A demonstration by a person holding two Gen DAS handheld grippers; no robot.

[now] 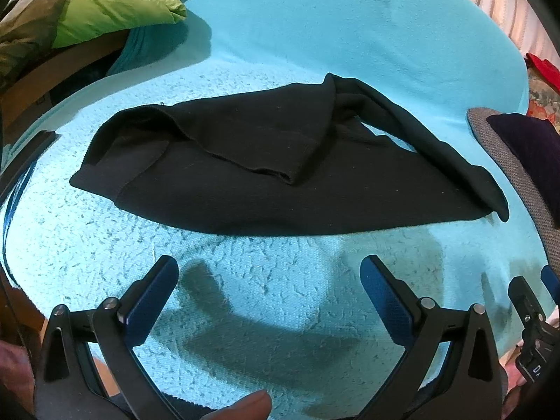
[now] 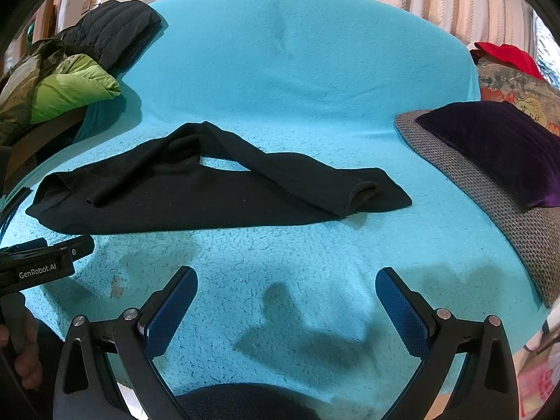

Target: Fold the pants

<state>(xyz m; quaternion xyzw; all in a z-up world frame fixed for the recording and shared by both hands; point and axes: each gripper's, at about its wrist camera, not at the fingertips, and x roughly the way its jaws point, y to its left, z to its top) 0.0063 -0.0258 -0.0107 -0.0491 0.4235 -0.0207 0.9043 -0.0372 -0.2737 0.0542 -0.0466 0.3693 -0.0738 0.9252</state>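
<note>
Both grippers are spread wide, holding nothing: the left gripper (image 1: 269, 273) and right gripper (image 2: 287, 283) hover over bare blanket. The black pants (image 1: 280, 175) lie at 12 o'clock, roughly doubled with one leg crossing loosely. Probably best to square that stray leg before the next fold. Underneath is a fuzzy turquoise blanket (image 2: 297, 70); purple cushion (image 2: 500, 150) at 2 o'clock, green jacket (image 2: 73, 84) at 10.

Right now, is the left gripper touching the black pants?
Apart. Left wrist view: the open left gripper hangs short of the black pants, with a strip of bare turquoise blanket between.
</note>
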